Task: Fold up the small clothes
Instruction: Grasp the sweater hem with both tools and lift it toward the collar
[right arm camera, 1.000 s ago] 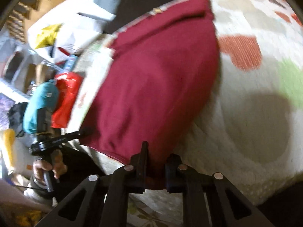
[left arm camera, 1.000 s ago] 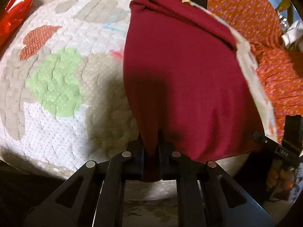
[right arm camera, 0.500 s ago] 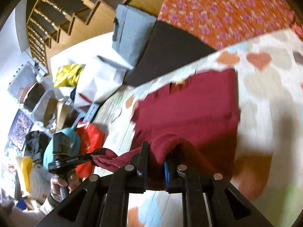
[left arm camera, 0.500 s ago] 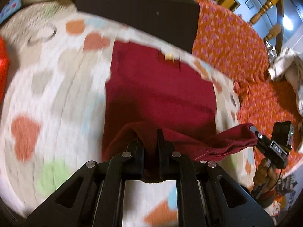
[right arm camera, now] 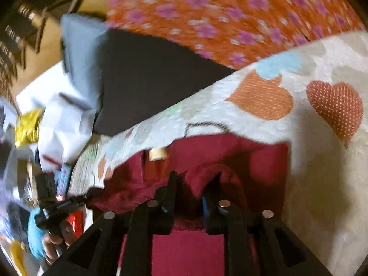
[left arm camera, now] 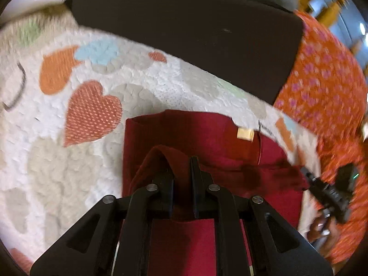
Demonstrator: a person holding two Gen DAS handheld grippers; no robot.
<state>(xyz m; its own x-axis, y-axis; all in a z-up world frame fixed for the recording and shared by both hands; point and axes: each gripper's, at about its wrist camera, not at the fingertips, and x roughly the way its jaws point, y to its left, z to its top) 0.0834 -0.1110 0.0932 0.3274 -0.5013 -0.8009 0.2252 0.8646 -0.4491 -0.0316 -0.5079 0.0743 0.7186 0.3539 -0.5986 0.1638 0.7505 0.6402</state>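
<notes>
A dark red garment (left arm camera: 207, 138) lies on a heart-patterned quilt (left arm camera: 57, 161), its pale neck label (left arm camera: 245, 134) at the far edge. My left gripper (left arm camera: 181, 172) pinches the near hem, lifted and folded over the body; its jaws are opening. In the right wrist view the same garment (right arm camera: 264, 161) and label (right arm camera: 157, 154) show. My right gripper (right arm camera: 191, 184) stands with jaws parting, the hem humped loosely between them and a blue pad bare. Each gripper shows small at the other view's edge, with the hand that holds it.
A dark cushion (left arm camera: 184, 34) lies past the quilt's far edge, with orange flowered cloth (left arm camera: 322, 80) to its right. In the right wrist view white bags (right arm camera: 62, 115), a yellow packet (right arm camera: 27, 126) and a red item (right arm camera: 76, 223) crowd the left side.
Both grippers carried the hem forward over the garment toward the labelled edge, folding it in half. The right jaws have spread visibly; the left ones only slightly.
</notes>
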